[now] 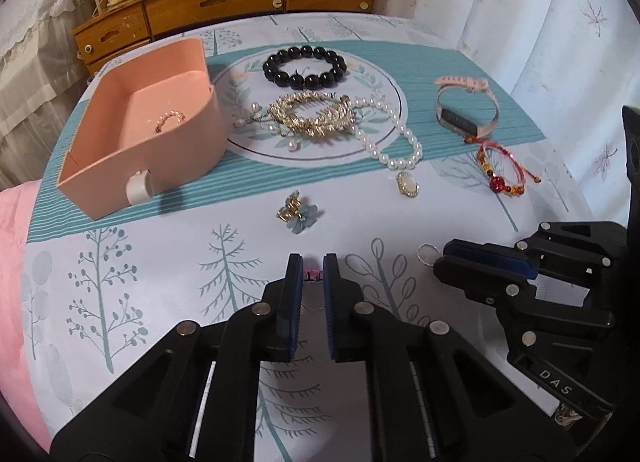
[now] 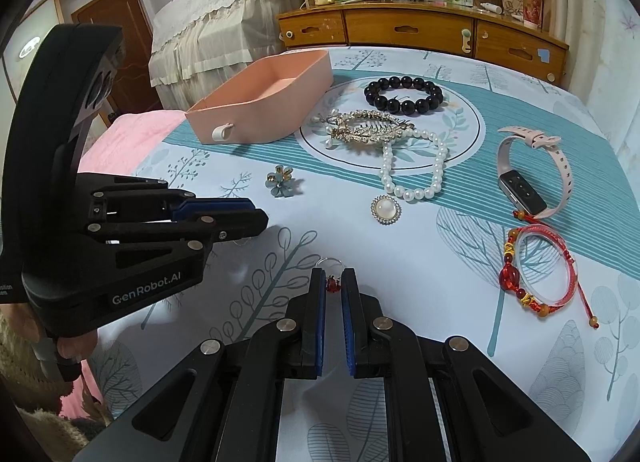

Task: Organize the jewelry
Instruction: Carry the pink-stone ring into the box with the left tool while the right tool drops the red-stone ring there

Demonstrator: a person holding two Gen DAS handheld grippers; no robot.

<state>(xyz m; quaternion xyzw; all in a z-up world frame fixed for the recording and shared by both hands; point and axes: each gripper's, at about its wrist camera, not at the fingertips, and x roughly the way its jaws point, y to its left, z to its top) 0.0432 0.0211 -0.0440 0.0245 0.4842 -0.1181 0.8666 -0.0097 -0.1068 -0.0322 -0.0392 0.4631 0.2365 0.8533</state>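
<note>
A pink tray (image 1: 120,166) (image 2: 256,118) holds a small gold ring (image 1: 170,121). On the cloth lie a black bead bracelet (image 1: 304,66), a gold hair comb (image 1: 312,116), a pearl necklace (image 1: 394,138) with pendant (image 2: 385,210), a watch (image 2: 532,174), a red cord bracelet (image 2: 540,274) and a flower clip (image 1: 298,212). My left gripper (image 1: 313,278) has its jaws narrowly apart around a thin ring with a pink stone (image 1: 313,275). My right gripper (image 2: 333,284) has its jaws narrowly apart around a ring with a red stone (image 2: 332,283).
The table has a tree-patterned cloth (image 1: 160,262). A wooden dresser (image 1: 224,10) stands behind it, a lace-covered bed (image 2: 208,22) to the left, and a curtain (image 1: 540,22) to the right. A pink cloth (image 1: 12,262) lies at the table's left edge.
</note>
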